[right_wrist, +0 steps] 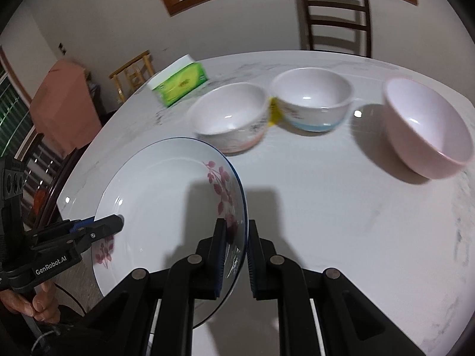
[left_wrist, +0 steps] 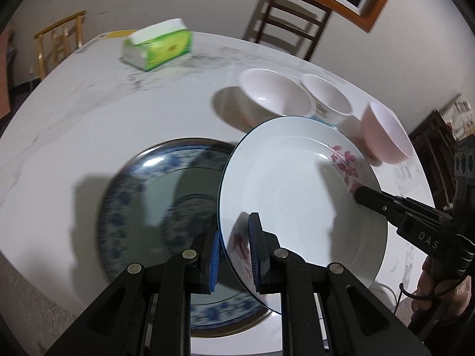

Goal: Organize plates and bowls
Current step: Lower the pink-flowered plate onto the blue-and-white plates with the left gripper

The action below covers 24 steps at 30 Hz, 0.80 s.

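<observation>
A white plate with pink flowers (left_wrist: pixel 297 201) (right_wrist: pixel 166 195) hangs tilted above the table, held by both grippers. My left gripper (left_wrist: pixel 234 252) is shut on its near left rim. My right gripper (right_wrist: pixel 234 255) is shut on the opposite rim, and shows as a black finger (left_wrist: pixel 374 200) in the left wrist view. Below the lifted plate lies a blue-patterned plate (left_wrist: pixel 154 204) on the table. Three bowls stand behind: a white one (left_wrist: pixel 273 95) (right_wrist: pixel 231 115), a blue-based one (left_wrist: pixel 326 96) (right_wrist: pixel 311 98) and a pink one (left_wrist: pixel 386 133) (right_wrist: pixel 427 124).
A green tissue box (left_wrist: pixel 160 47) (right_wrist: pixel 181 81) sits at the far side of the white marble table (right_wrist: pixel 341 207). Dark wooden chairs (left_wrist: pixel 294 20) (right_wrist: pixel 335 14) stand behind it. A person's hand (right_wrist: pixel 35 302) holds the left gripper's handle (right_wrist: pixel 53 258).
</observation>
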Motion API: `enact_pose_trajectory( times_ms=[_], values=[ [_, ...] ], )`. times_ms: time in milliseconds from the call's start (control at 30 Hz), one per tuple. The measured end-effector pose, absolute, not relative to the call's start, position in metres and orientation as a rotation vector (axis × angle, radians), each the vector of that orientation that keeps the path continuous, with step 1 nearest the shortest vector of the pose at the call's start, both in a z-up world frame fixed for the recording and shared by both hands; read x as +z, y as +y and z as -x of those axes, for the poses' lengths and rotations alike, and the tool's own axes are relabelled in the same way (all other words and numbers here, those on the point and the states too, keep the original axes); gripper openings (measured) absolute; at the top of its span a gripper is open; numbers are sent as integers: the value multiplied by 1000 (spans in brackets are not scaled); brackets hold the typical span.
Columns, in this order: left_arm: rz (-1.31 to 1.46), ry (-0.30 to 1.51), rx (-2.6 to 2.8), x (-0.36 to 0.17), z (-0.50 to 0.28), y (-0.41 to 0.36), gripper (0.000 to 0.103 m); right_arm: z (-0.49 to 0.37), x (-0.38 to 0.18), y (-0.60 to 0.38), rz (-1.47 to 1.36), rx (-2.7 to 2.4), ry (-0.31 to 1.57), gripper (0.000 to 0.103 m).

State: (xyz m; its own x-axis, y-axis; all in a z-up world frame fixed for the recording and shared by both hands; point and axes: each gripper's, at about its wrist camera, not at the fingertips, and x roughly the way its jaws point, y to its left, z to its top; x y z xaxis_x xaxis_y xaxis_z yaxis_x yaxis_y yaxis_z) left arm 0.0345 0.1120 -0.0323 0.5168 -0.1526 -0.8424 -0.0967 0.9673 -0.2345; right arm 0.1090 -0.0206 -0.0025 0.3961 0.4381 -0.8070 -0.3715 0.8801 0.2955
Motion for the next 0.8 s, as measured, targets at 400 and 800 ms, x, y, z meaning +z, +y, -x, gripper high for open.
enact_pose_trajectory(
  times_ms=[400,800],
  values=[
    [323,1052,86,-46,-15,168,14,-107,-20,36,-38,590,1108,13],
    [360,1086,108,-63,-19,184,14,-115,-36,56,-10,589,1148,13]
  ],
)
